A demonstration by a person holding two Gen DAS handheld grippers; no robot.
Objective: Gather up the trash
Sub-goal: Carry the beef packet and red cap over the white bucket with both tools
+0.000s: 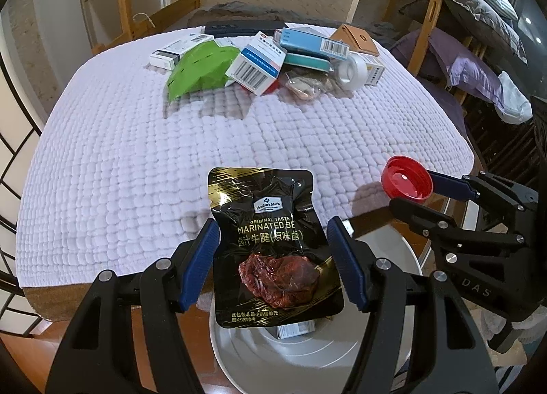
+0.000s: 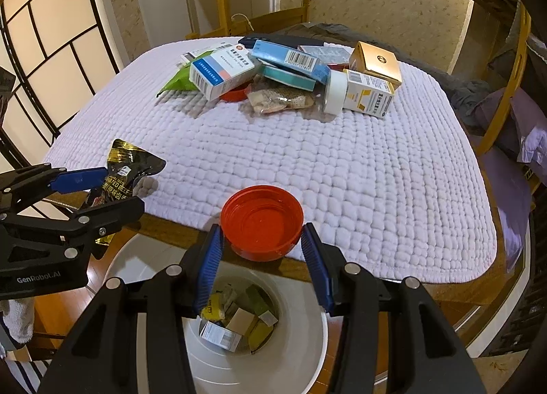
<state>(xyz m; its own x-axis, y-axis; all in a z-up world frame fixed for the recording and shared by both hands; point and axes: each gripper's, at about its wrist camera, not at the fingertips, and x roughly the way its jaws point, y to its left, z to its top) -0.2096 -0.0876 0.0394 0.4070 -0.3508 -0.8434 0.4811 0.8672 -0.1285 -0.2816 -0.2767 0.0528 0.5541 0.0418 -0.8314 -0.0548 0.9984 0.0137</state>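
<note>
My left gripper (image 1: 271,240) is shut on a black marinated-beef pouch (image 1: 270,247) and holds it upright over the white trash bin (image 1: 307,356). It also shows in the right wrist view (image 2: 123,175). My right gripper (image 2: 261,243) is shut on a red plastic lid (image 2: 261,221) and holds it over the bin (image 2: 307,353) at the table's front edge. The lid also shows in the left wrist view (image 1: 407,180). The bin holds several boxes (image 2: 239,322).
A lavender quilted cloth (image 2: 307,161) covers the table. A heap of trash lies at its far side: medicine boxes (image 2: 222,74), a green bag (image 1: 200,67), a tape roll (image 1: 352,69), a gold box (image 2: 376,60). Wooden furniture and bedding stand to the right.
</note>
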